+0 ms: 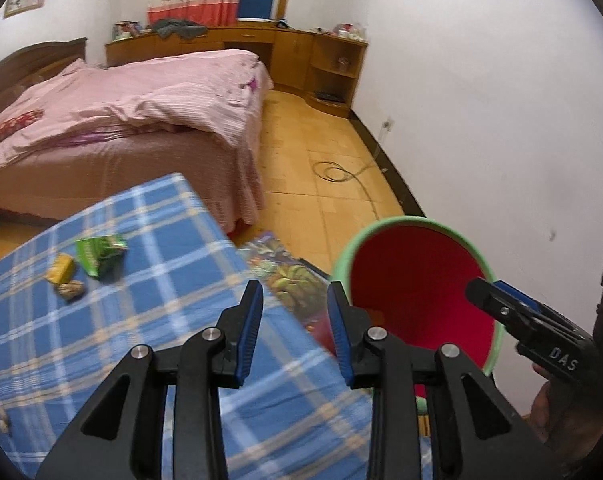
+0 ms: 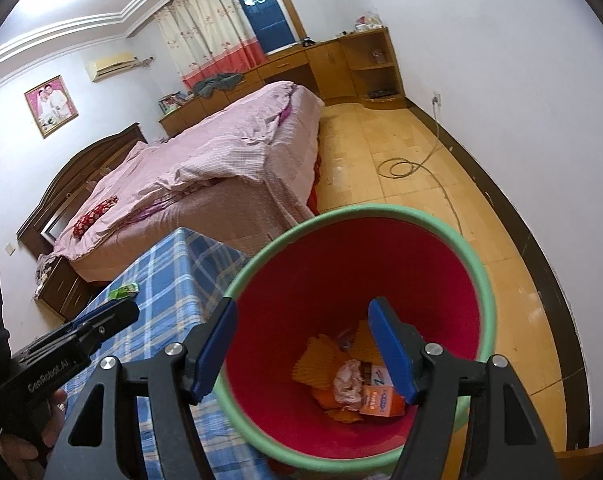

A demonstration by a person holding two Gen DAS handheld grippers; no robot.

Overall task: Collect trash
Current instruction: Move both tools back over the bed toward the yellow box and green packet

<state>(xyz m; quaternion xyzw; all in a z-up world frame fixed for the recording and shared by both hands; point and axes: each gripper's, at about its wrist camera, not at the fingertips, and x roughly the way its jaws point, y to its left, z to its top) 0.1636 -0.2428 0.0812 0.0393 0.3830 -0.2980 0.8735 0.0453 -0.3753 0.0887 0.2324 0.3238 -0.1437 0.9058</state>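
Note:
A red bin with a green rim [image 2: 421,216] stands on the floor beside the blue plaid table [image 1: 149,320]. Inside it lie a crumpled tissue [image 2: 347,380], an orange box [image 2: 381,400] and yellow wrappers [image 2: 317,360]. My right gripper [image 2: 305,348] is open and empty above the bin's mouth. My left gripper [image 1: 295,334] is open and empty over the table's right edge. On the table lie a green wrapper [image 1: 100,254], a yellow packet [image 1: 60,268] and a small brown scrap [image 1: 72,290]. The bin rim [image 1: 343,256] and the right gripper [image 1: 501,304] show in the left wrist view.
A bed with pink bedding [image 1: 121,112] stands behind the table. Wooden cabinets [image 1: 293,56] line the far wall. A cable [image 1: 341,172] coils on the yellow floor. A patterned mat [image 1: 289,276] lies under the table's edge. A white wall [image 1: 481,120] is on the right.

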